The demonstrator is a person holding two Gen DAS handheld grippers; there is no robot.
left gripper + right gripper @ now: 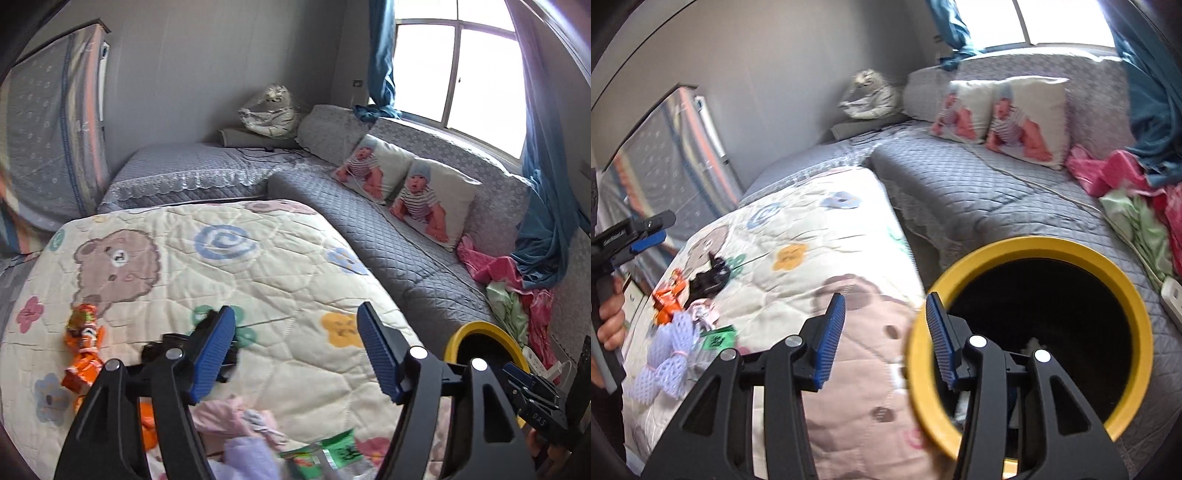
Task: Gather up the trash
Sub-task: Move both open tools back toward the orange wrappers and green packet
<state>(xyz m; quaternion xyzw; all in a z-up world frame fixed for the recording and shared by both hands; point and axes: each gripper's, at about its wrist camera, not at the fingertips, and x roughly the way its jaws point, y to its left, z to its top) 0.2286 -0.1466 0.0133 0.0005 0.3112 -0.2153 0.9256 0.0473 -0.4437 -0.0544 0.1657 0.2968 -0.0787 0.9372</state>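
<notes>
The big quilt (229,266) with the bear picture covers the bed, and the trash lies on the near part of it. It is soft and flat, so the bits stay where they fall.

The yellow bin (1030,247) stands right beside the bed, at its edge. I think it is put there so the trash only has a short way to go. Its mouth faces up and it looks dark inside.

The trash sits in a loose pile: a purple foam net (670,354), an orange wrapper (83,343), a green packet (325,452), a small black thing (711,280) and something pale pink, a bit blurry.

The right gripper (884,334) hangs over the rim of the bin. Its jaws are partly open with nothing between them.

The left gripper (299,350) hangs over the quilt, just past the pile. Its jaws are wide open and hold nothing. I think it is ready to pick up another piece.
</notes>
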